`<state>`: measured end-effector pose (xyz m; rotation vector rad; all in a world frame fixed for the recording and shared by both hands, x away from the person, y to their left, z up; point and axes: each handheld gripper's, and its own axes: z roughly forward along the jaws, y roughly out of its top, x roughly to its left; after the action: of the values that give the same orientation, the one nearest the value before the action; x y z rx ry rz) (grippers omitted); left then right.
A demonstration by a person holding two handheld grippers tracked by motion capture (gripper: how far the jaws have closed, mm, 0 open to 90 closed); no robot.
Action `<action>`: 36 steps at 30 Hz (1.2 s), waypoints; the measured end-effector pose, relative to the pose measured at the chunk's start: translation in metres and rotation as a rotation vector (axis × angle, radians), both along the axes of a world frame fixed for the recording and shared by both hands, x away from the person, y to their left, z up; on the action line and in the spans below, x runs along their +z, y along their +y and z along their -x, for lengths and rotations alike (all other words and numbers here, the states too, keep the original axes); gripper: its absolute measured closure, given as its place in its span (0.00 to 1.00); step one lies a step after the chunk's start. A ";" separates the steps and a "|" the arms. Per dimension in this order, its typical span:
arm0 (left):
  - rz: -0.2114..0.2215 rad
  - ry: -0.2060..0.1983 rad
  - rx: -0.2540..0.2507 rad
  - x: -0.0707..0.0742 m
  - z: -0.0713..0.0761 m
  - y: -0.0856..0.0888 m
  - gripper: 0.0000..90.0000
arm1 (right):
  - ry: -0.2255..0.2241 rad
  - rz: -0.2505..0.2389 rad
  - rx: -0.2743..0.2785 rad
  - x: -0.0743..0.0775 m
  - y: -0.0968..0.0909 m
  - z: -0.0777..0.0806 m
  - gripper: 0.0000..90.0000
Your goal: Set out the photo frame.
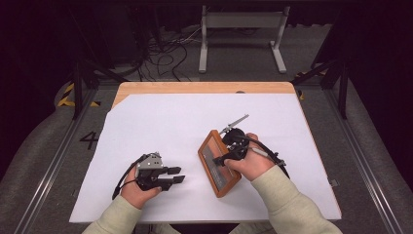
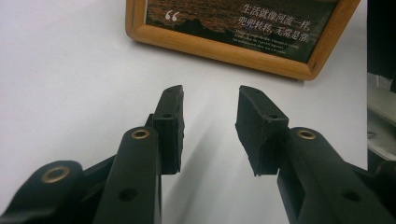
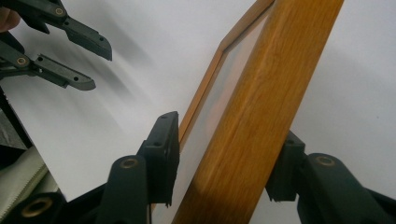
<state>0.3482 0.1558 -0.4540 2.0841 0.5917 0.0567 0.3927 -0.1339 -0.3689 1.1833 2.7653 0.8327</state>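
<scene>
The high view has a wooden picture frame lying just right of centre in the lower half of the frame, on a white sheet that covers most of a wooden table. Its long side runs diagonally from upper left to lower right. The right gripper sits over the frame's right edge, with the right hand behind it. The left gripper rests at lower left of centre, well apart from the frame, its jaws pointing right toward it.

The right gripper view gives what the high view cannot: the frame's oak-coloured side rail runs up from bottom centre to the top right, standing between the two black jaws, one jaw on the glass side and the other behind the back. Whether both pads press on the wood cannot be told. The left gripper appears in the upper left corner of this view, jaws apart.

The left gripper view adds the print: white Chinese characters and a quotation mark on a dark picture inside the frame, along the top edge. The left jaws stand open with bare white sheet between them, the frame's lower rail just beyond their tips.
</scene>
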 end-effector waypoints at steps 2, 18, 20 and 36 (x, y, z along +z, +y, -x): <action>-0.001 0.001 0.002 0.000 0.000 0.001 0.69 | -0.003 0.016 0.000 0.000 0.000 -0.001 0.65; 0.016 0.016 0.022 -0.002 -0.002 0.006 0.70 | 0.057 -0.019 -0.084 -0.001 -0.001 -0.003 0.74; 0.020 0.017 0.021 -0.002 -0.002 0.006 0.70 | 0.066 -0.023 -0.094 -0.001 -0.001 -0.004 0.74; 0.035 0.023 0.034 -0.002 -0.003 0.011 0.70 | 0.090 -0.048 -0.055 0.002 0.009 0.000 0.79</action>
<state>0.3511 0.1666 -0.4559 2.0432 0.6378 0.0415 0.3925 -0.1251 -0.3666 1.3299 2.7832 0.8666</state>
